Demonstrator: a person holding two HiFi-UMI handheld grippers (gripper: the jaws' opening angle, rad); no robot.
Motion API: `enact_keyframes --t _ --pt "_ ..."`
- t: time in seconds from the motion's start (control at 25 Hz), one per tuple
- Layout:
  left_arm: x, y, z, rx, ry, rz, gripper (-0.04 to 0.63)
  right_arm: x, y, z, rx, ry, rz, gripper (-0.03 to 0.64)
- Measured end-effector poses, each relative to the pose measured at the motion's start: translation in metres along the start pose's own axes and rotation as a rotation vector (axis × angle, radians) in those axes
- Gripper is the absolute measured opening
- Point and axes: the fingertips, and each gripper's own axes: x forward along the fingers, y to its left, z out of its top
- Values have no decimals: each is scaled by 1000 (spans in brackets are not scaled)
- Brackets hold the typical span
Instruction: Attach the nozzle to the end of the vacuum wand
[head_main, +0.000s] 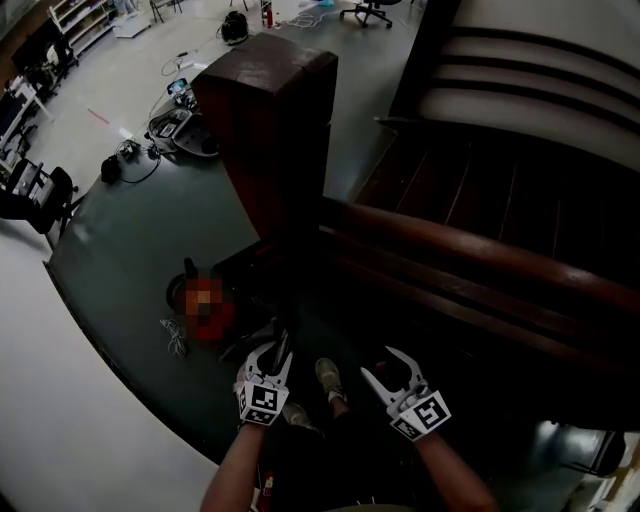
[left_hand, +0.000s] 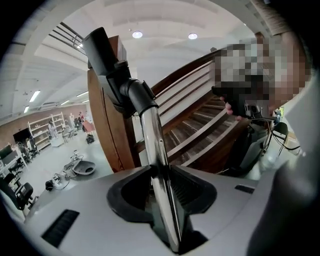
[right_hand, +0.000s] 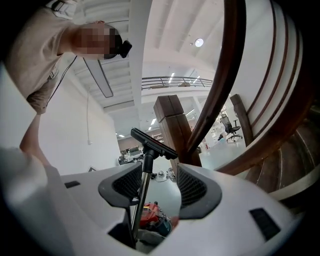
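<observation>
- gripping wand steady in left gripper, jaws narrow on its tube.
- right gripper, jaws wide, empty: best pressing nozzle straight along wand.

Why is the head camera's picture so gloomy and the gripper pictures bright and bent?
Head view: underexposed, the dark wooden staircase nearly black. Left gripper view: glare streaks the shiny metal vacuum wand under round ceiling lights. Right gripper view: fisheye bulge, dark corners, brown wooden handrail arcing.
</observation>
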Motion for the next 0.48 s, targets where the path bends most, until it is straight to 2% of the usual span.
enact_keyframes --t 0.2,0.48 --pt "10 -15 6 10 5 -12 129 9 3 -7 23 4 6 212" --pt "64 -32 11 0 25 -86 133 13 -1 -6 44 -9 -20 212"
